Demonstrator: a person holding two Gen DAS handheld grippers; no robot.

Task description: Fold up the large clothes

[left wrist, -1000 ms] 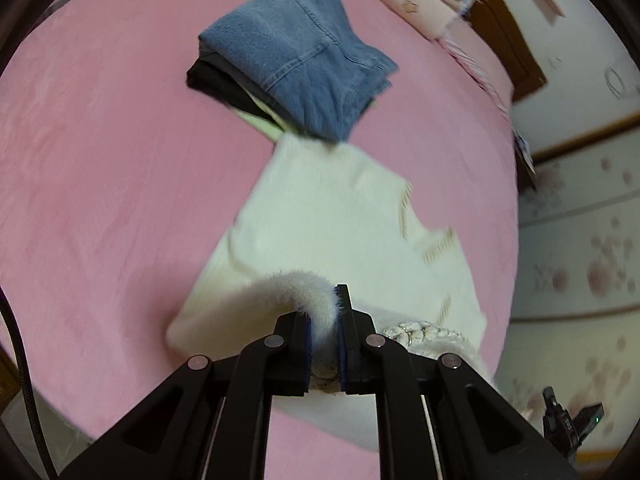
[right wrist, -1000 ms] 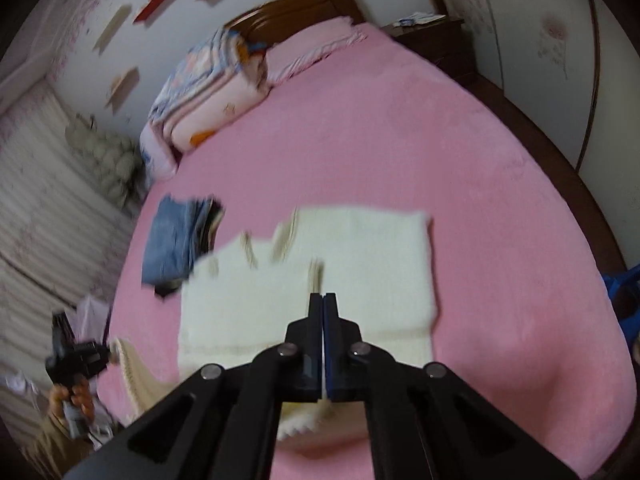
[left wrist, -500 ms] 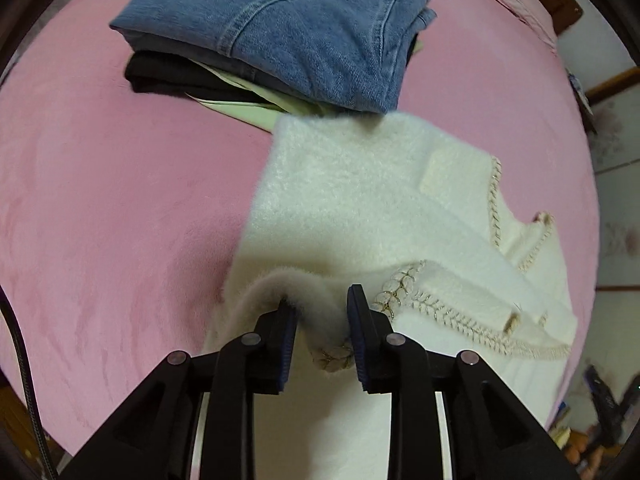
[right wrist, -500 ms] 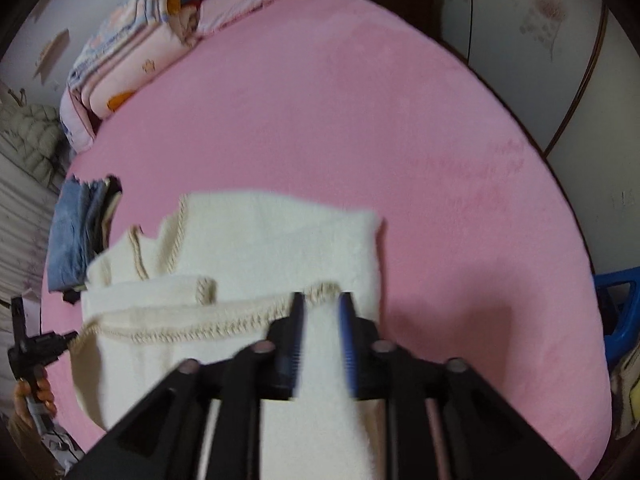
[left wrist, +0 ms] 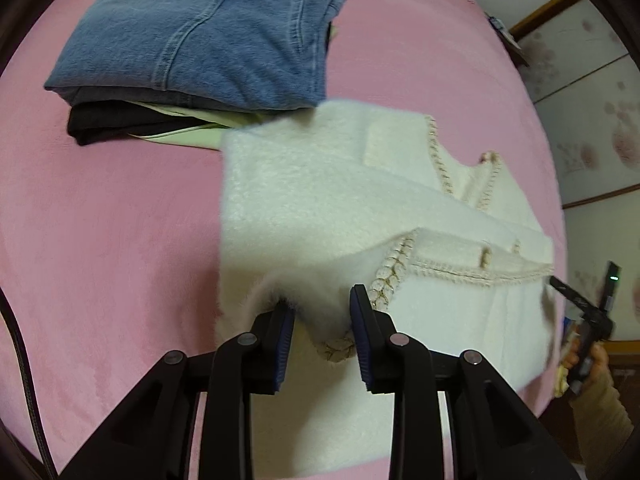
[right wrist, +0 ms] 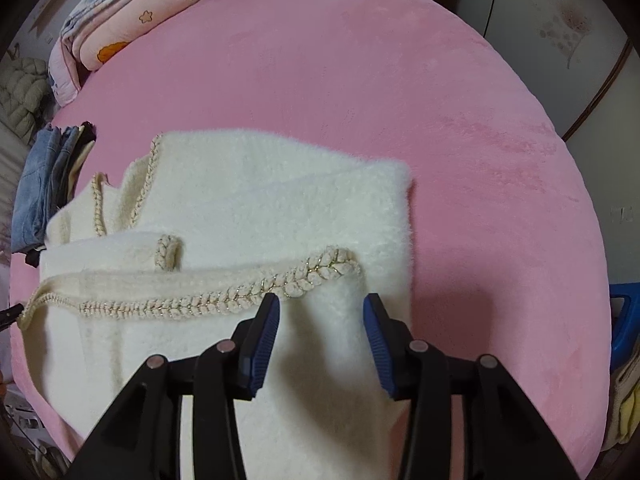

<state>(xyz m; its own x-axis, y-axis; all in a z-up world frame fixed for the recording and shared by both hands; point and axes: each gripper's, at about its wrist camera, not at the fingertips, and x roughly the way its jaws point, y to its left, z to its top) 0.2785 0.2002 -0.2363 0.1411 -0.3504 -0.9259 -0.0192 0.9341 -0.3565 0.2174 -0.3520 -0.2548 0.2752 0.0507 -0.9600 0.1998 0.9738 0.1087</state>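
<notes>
A cream fluffy garment [left wrist: 320, 208] with braided trim lies folded on the pink bed [left wrist: 100, 220]. My left gripper [left wrist: 322, 304] points down over its near left corner. Its jaws are opening, and the trimmed corner hangs loose between the pads without being pressed. In the right wrist view, the same garment [right wrist: 248, 208] has its braided edge laid across the lower layer. My right gripper [right wrist: 322, 300] hovers just above that edge's right end, jaws opening, with only fabric lying flat beneath the gap.
A stack of folded clothes with blue jeans [left wrist: 200, 32] on top lies just beyond the garment, also at the left in the right wrist view [right wrist: 36, 192]. Folded quilts [right wrist: 132, 12] sit at the bed's head. A person's hand [left wrist: 596, 360] shows at the bed's edge.
Both grippers came down toward the bed carrying the garment's trimmed edge over its lower part. Both went from shut on the fabric to open, and the edge now rests on the garment.
</notes>
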